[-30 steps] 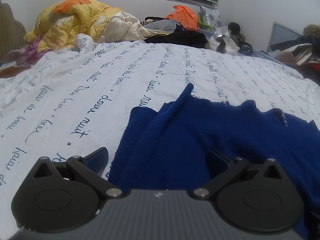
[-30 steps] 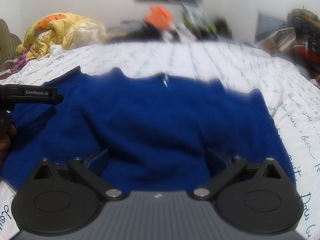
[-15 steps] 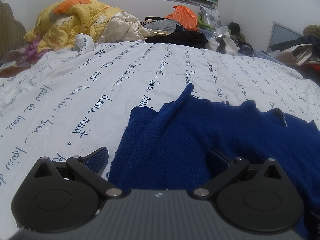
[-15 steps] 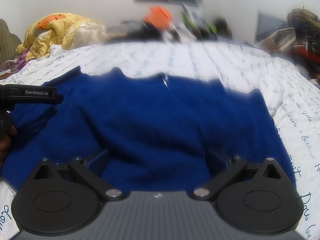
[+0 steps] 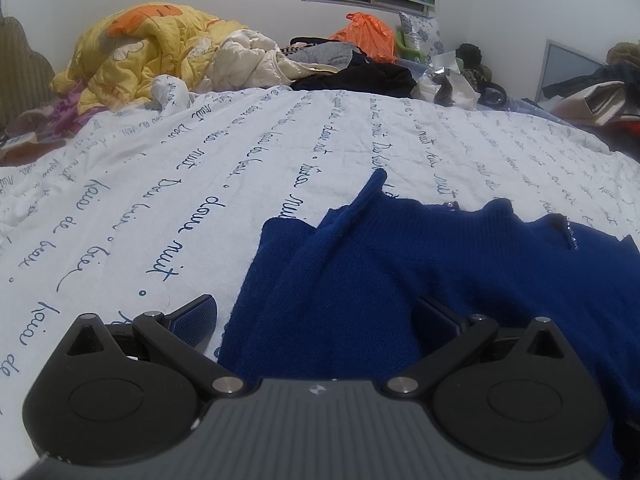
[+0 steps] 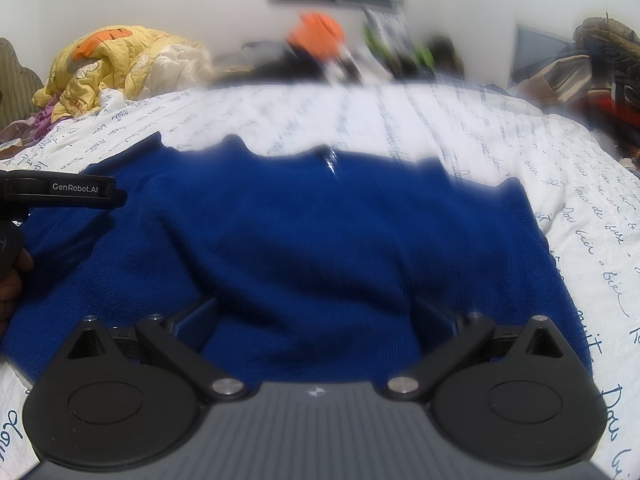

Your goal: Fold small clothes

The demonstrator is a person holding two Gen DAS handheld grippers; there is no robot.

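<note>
A dark blue knitted sweater (image 5: pixel 400 280) lies spread on a white bedsheet (image 5: pixel 160 200) with blue handwriting print. Its left sleeve is folded inward, with a raised crease. My left gripper (image 5: pixel 316 312) hovers open over the sweater's near left edge, one finger over the sheet and the other over the knit. In the right wrist view the same sweater (image 6: pixel 320 240) fills the middle. My right gripper (image 6: pixel 316 316) is open just above its near hem. The left gripper's body (image 6: pixel 60 194) and a hand show at the left edge.
A yellow and cream quilt pile (image 5: pixel 160 56) sits at the far left of the bed. Black clothes (image 5: pixel 360 76), an orange bag (image 5: pixel 368 36) and clutter line the far edge by the wall. More clothes (image 5: pixel 600 88) are heaped at the right.
</note>
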